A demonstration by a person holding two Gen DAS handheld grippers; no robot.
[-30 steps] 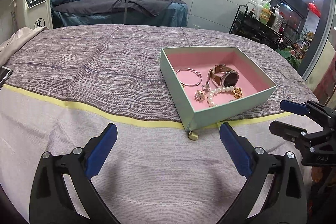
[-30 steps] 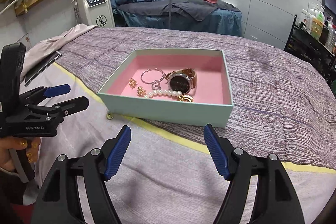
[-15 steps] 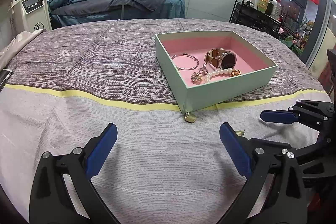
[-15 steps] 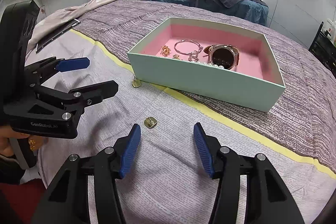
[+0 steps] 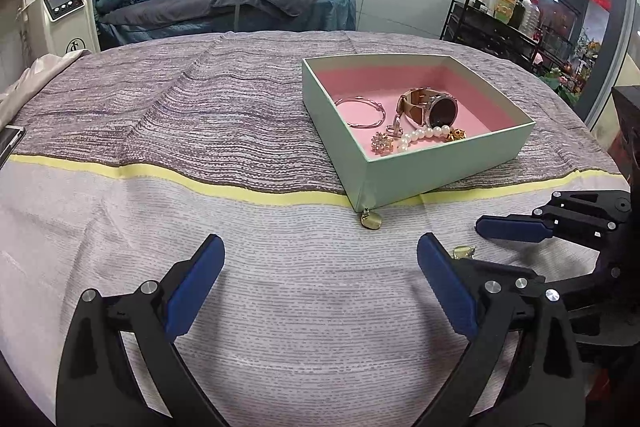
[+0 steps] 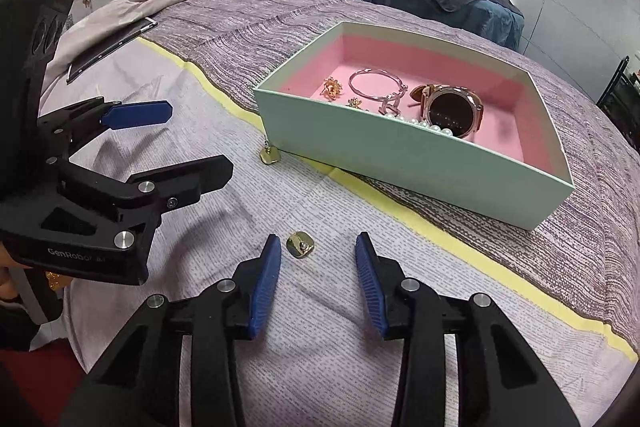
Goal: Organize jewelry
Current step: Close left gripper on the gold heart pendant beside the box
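1 gold earring point(image 6: 300, 245) lies between the open right gripper's point(image 6: 318, 277) fingertips.

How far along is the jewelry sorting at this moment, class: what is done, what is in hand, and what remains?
Done: the watch, bangle, pearl strand and small gold pieces lie inside the green box. In hand: nothing is held; the right hand-held gripper is open around a gold earring on the cloth. Left: that earring, plus a second one at the box corner. The left hand-held gripper is open.

A cloth-covered table point(image 5: 200, 131) bears a green box point(image 5: 440, 163), two gold earrings point(image 6: 300, 245) and a tablet point(image 6: 112, 43).
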